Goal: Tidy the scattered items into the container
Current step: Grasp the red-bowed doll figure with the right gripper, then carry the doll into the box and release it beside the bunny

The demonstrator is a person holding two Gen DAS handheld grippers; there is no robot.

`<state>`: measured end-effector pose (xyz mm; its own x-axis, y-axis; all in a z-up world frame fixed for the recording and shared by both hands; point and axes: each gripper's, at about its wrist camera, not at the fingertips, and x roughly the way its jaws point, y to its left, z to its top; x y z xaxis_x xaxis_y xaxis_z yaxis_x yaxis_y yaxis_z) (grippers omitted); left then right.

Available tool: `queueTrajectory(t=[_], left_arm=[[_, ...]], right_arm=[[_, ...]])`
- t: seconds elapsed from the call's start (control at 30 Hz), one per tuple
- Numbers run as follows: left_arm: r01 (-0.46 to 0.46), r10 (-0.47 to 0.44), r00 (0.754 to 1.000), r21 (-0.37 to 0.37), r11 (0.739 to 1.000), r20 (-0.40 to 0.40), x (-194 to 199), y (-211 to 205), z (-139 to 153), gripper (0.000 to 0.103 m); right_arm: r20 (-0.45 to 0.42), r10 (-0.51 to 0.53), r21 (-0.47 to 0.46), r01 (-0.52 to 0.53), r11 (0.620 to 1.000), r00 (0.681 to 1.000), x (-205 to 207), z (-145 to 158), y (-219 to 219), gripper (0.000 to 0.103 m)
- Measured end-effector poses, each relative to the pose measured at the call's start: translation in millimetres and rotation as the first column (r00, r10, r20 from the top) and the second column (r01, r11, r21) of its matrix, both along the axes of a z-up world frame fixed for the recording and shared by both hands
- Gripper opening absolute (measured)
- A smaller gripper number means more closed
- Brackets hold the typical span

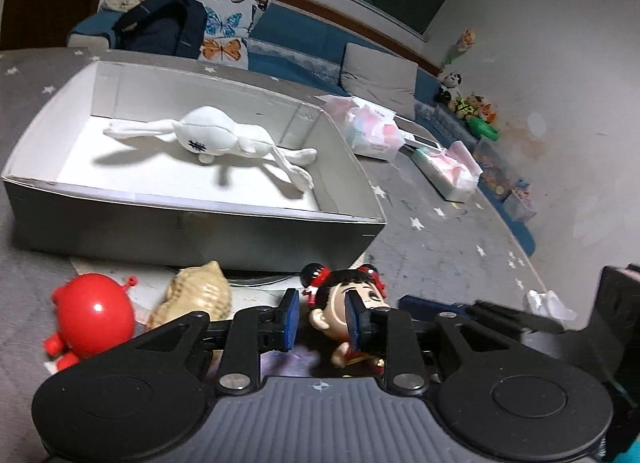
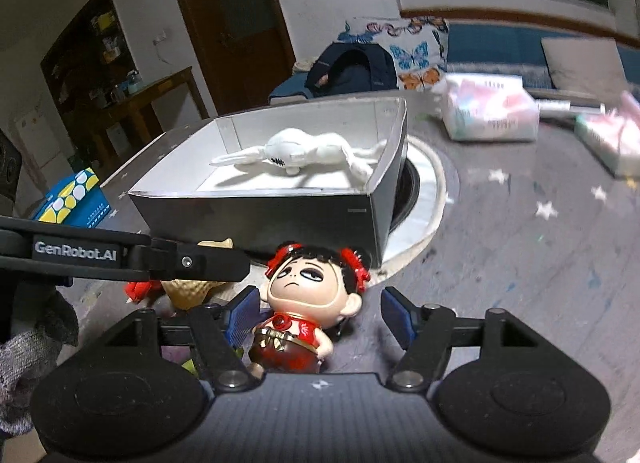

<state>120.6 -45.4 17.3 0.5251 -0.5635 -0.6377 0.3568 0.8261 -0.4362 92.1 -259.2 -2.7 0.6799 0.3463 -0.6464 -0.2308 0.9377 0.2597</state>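
Observation:
A white open box (image 1: 192, 231) (image 2: 256, 219) stands on the grey star carpet with a white plush toy (image 1: 208, 137) (image 2: 304, 149) lying inside. In front of it stand a doll with black hair and red bows (image 1: 344, 303) (image 2: 308, 295), a beige seashell (image 1: 196, 295) (image 2: 188, 291) and a red round figure (image 1: 88, 313) (image 2: 138, 289). My left gripper (image 1: 322, 319) is open, its fingers just in front of the doll's head. My right gripper (image 2: 320, 315) is open wide, with the doll between its blue pads, not touching.
Plastic-wrapped packs (image 1: 372, 129) (image 2: 488, 109) lie on the carpet beyond the box. A blue sofa with a butterfly cushion (image 1: 224, 23) and a dark backpack (image 1: 160, 25) lines the wall. A blue and yellow box (image 2: 74, 199) sits left. A crumpled white paper (image 1: 548, 303) lies right.

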Motion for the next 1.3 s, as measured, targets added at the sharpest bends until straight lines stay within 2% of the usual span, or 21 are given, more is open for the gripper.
queueTrajectory(t=[0.37,0.57,1.07,1.3], left_arm=[[0.0,-0.011,0.993,-0.101,0.995,-0.116,22.1,3.1,-11.7,0.03],[-0.002,-0.022,0.988,-0.152,0.988,-0.155,27.5,5.0,-16.3,0.031],[-0.038,0.007,0.983,-0.17,0.985,-0.183,31.7,7.4,-23.1,0.035],[-0.039,0.006,0.984,-0.181,0.983,-0.176,25.3,6.7,-19.8,0.036]], right_arm=[[-0.06,0.007,0.034,-0.005,0.999,0.998,14.2,-10.1,2.1,0.067],[-0.083,0.022,0.049,-0.018,0.999,0.996,17.7,-13.3,3.3,0.059],[-0.08,0.021,0.067,-0.015,0.998,0.997,19.0,-13.8,2.4,0.055],[-0.053,0.019,0.028,-0.017,0.999,0.998,11.4,-9.6,6.6,0.055]])
